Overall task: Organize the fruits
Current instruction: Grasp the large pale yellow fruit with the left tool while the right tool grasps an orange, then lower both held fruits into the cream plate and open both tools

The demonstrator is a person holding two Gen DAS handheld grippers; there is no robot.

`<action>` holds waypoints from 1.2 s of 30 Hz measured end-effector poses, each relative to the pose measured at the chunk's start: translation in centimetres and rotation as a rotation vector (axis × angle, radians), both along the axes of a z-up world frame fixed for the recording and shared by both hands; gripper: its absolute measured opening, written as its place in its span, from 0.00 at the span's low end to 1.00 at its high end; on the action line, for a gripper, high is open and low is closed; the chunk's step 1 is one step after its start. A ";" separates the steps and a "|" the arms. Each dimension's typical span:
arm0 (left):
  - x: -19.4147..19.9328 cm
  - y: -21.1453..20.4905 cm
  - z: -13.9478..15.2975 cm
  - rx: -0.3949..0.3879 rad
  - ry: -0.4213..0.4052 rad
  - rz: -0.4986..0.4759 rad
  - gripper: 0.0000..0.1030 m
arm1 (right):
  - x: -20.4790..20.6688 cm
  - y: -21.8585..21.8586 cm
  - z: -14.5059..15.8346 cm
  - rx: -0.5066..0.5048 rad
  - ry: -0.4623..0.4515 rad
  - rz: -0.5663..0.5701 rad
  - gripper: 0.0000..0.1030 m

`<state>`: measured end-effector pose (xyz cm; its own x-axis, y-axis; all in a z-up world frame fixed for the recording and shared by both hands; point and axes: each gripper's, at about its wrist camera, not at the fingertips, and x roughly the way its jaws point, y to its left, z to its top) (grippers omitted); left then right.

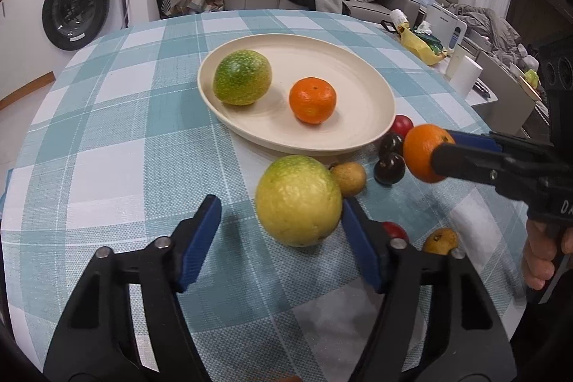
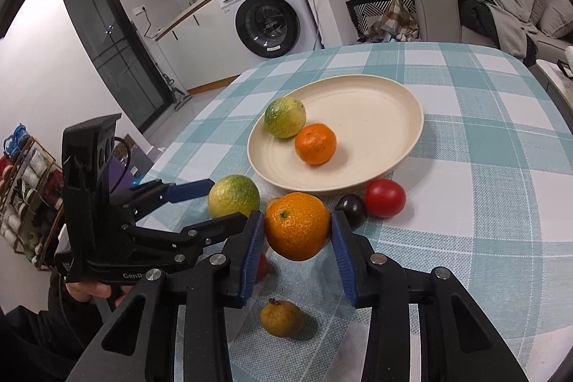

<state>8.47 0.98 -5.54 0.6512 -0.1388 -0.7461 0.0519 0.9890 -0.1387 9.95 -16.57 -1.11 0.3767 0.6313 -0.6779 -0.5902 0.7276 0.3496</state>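
My right gripper (image 2: 296,221) is shut on an orange (image 2: 297,226), held just above the checked tablecloth; the left wrist view shows that orange (image 1: 420,151) near the cream plate (image 1: 358,138). My left gripper (image 1: 281,203) stands open around a large yellow-green fruit (image 1: 299,199) lying on the cloth. Its right pad is against the fruit and its left pad stands clear. On the plate (image 2: 412,145) lie a green-yellow fruit (image 1: 242,77) and a second orange (image 1: 312,100).
Loose on the cloth by the plate's near rim lie two dark plums (image 1: 390,167), a red tomato (image 2: 385,197), two small brownish-yellow fruits (image 1: 349,178) (image 2: 281,317) and a small red fruit (image 1: 394,231). A yellow bag (image 1: 419,43) sits at the table's right edge.
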 end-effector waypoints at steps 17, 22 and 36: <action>-0.7 -0.8 0.7 -0.027 -0.037 -0.050 0.44 | 0.6 -1.0 -0.1 0.023 0.004 -0.049 0.38; -0.9 -0.4 1.4 -0.040 -0.072 -0.032 0.44 | 0.7 -1.3 0.0 0.030 -0.012 -0.069 0.38; 0.3 0.8 2.7 -0.050 -0.128 0.029 0.44 | 1.7 -3.0 0.9 0.104 -0.058 -0.162 0.38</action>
